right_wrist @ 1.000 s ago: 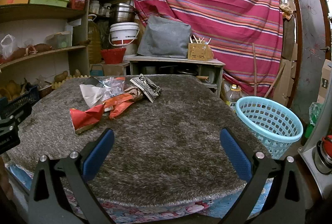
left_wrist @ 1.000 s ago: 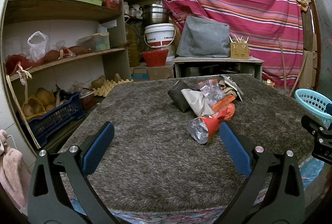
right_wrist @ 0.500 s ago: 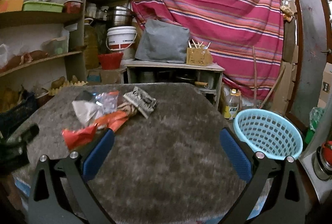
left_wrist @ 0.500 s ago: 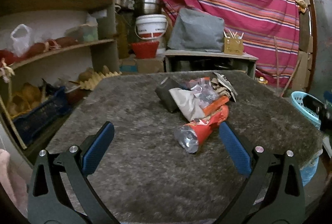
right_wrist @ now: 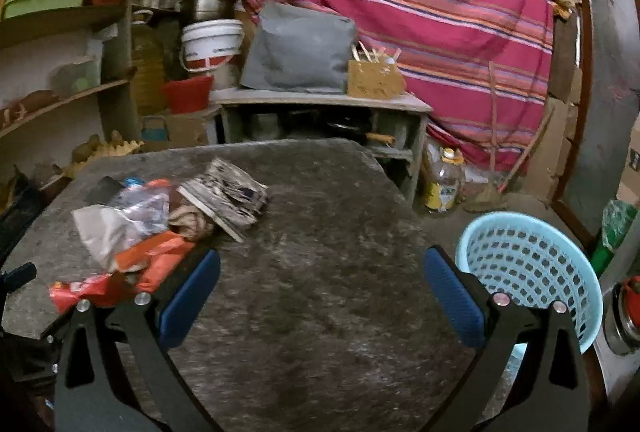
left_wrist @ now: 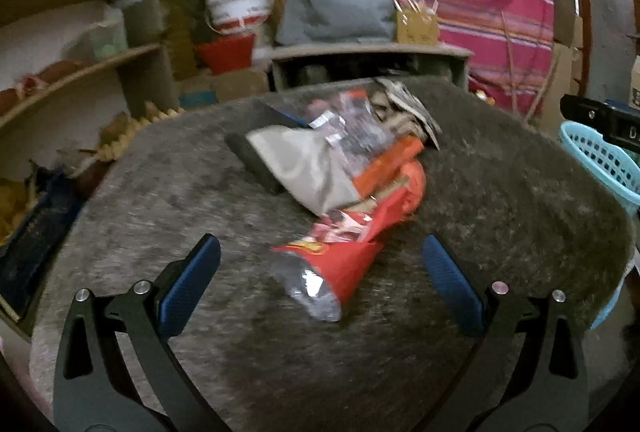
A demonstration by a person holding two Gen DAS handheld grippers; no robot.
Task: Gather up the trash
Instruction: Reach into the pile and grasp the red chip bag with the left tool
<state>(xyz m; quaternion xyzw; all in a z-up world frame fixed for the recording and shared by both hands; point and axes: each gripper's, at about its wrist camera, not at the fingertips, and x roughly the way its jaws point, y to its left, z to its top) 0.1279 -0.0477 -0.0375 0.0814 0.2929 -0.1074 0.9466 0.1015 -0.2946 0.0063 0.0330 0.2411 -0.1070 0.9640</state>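
Note:
A pile of trash lies on the grey shaggy table top: a red snack bag nearest me, an orange wrapper, a grey pouch, clear plastic and a crumpled printed wrapper. My left gripper is open, its jaws wide on either side of the red bag, just above it. My right gripper is open and empty over bare table, with the pile to its left. A light blue basket stands beyond the table's right edge.
Wooden shelves with produce and boxes line the left wall. A low bench with a grey cushion, a white bucket and a red bowl stands behind the table. A striped cloth hangs at the back. A bottle stands on the floor.
My left gripper has moved forward and down onto the pile, so the red bag now lies between its jaws. My right gripper has moved forward a little. Both stay open.

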